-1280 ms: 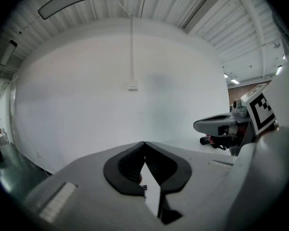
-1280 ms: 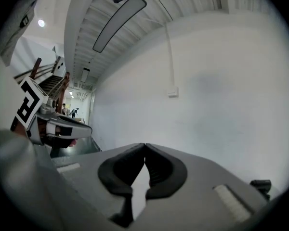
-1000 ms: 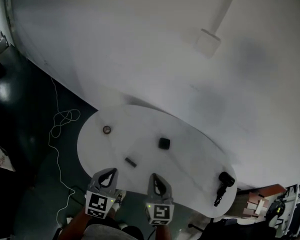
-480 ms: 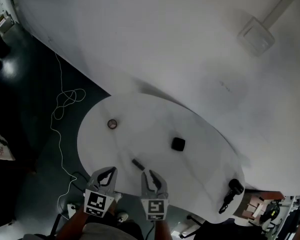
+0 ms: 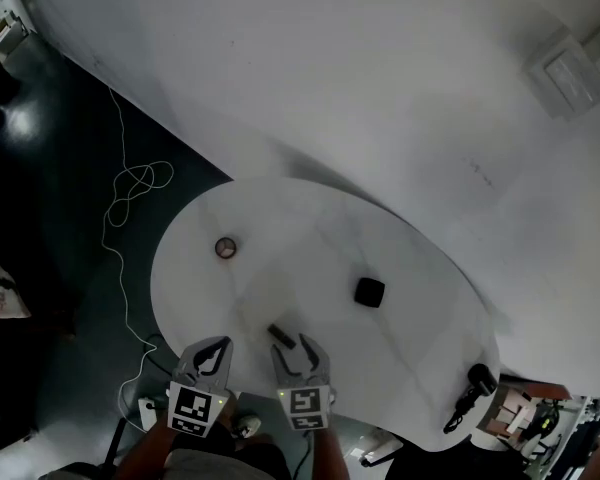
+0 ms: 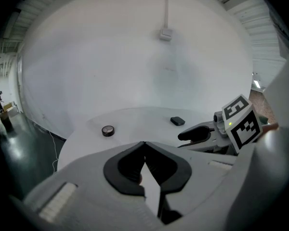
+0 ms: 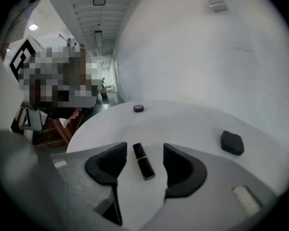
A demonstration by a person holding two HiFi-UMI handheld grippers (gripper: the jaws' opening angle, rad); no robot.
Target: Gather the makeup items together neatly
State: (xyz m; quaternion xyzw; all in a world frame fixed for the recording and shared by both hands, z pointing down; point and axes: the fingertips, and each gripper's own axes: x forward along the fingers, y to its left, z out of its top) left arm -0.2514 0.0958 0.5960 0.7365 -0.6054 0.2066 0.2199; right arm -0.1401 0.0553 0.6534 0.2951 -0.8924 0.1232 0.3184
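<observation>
Black cylindrical lipstick tube (image 7: 143, 161) lain near near edge of white round table (image 5: 310, 238), framed between spread fingers of right gripper (image 5: 292, 350). Jaws just been opening; tube not touched by pads. Tube's long axis run roughly along jaws, so closure judged to fall across its width. Left gripper (image 6: 144, 146) held pressed together, empty, at table's near edge, farther from tube. Counted on table: one tube; one black square compact (image 5: 369, 292) at middle; one small round pot (image 5: 225, 248) toward left edge; one black handled tool (image 5: 470, 393) at right edge.
</observation>
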